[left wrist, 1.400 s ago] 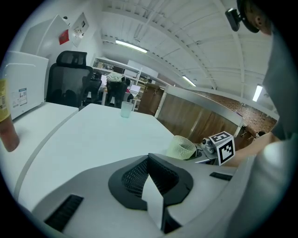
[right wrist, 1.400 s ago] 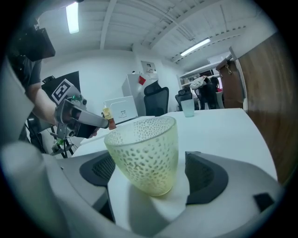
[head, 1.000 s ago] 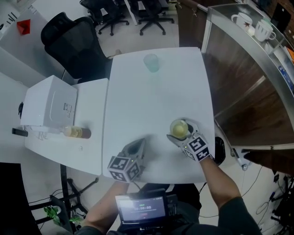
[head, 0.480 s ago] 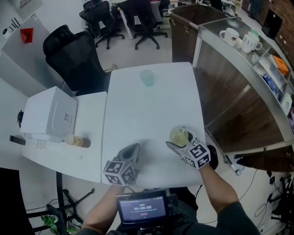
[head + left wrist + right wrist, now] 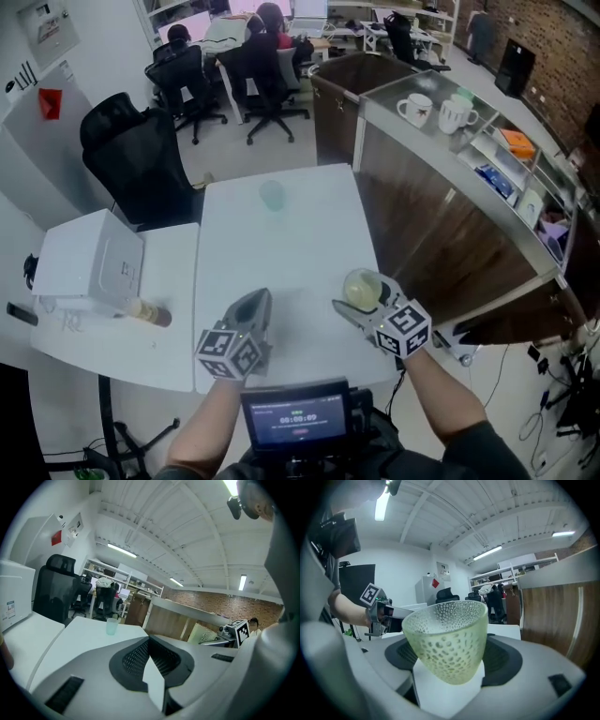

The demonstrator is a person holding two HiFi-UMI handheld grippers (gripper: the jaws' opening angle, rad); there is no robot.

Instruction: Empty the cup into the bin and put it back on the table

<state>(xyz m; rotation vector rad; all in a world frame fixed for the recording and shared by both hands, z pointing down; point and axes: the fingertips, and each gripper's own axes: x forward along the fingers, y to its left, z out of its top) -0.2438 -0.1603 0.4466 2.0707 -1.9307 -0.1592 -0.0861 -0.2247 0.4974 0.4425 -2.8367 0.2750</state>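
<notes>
Your right gripper (image 5: 361,302), over the table's (image 5: 281,234) 4 o'clock corner, clamps the dimpled cup (image 5: 445,639) upright between wide-set jaws, mouth toward 12; your left gripper (image 5: 255,302), at 7 o'clock, is closed on nothing; no bin shows.

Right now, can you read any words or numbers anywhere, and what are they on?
No text reads clearly enough to quote.
Screen at the bottom of the head view: timer-like digits, too blurred.
Label on white box: too small.
Wall poster: too small.
Cubes on left gripper and right gripper: square marker patterns, no words.
</notes>
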